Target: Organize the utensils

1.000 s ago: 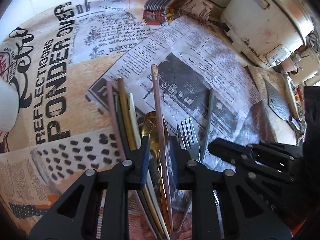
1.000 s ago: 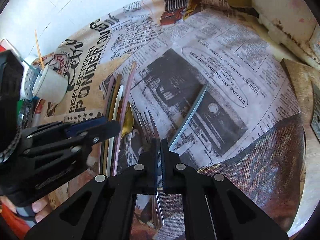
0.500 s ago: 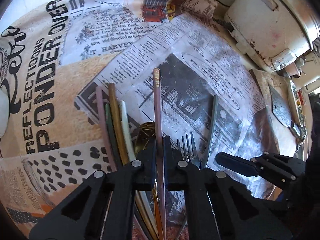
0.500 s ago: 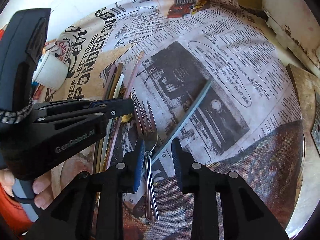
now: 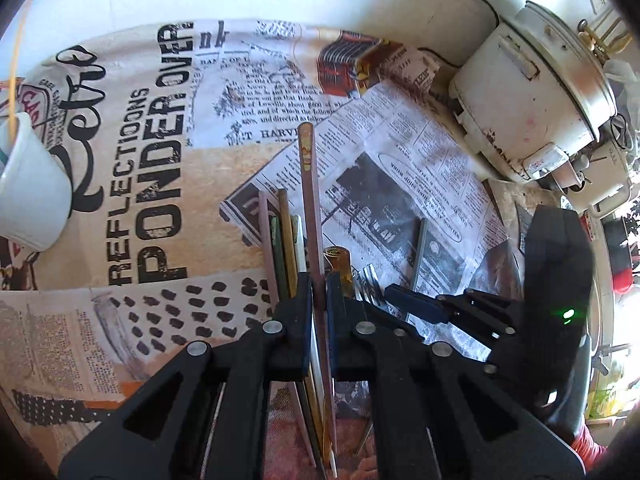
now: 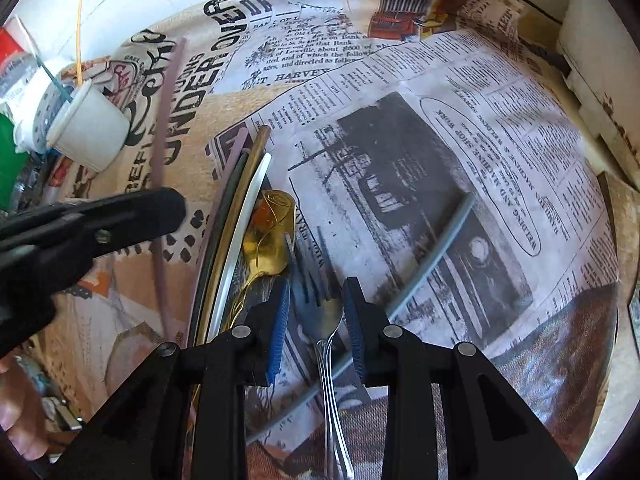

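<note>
My left gripper (image 5: 319, 284) is shut on a mauve chopstick (image 5: 310, 200) and holds it raised above the newspaper-print cloth (image 5: 168, 184). In the right wrist view that chopstick (image 6: 166, 120) hangs to the left of the other utensils. Several chopsticks (image 6: 236, 216) lie side by side on the cloth, with a gold spoon (image 6: 272, 232) next to them. My right gripper (image 6: 316, 300) is open and straddles a steel fork (image 6: 326, 320) that lies flat; its pads do not touch the fork. A grey chopstick (image 6: 440, 252) lies slanted to the fork's right.
A white cup (image 6: 88, 128) with thin sticks in it stands at the left. A white rice cooker (image 5: 532, 92) sits at the back right, with a wooden board (image 5: 508, 200) beside it. A person's hand (image 6: 20, 412) shows at the lower left.
My left gripper shut on the mauve chopstick and lifted it off the cloth. My right gripper went from shut to open and now straddles the fork.
</note>
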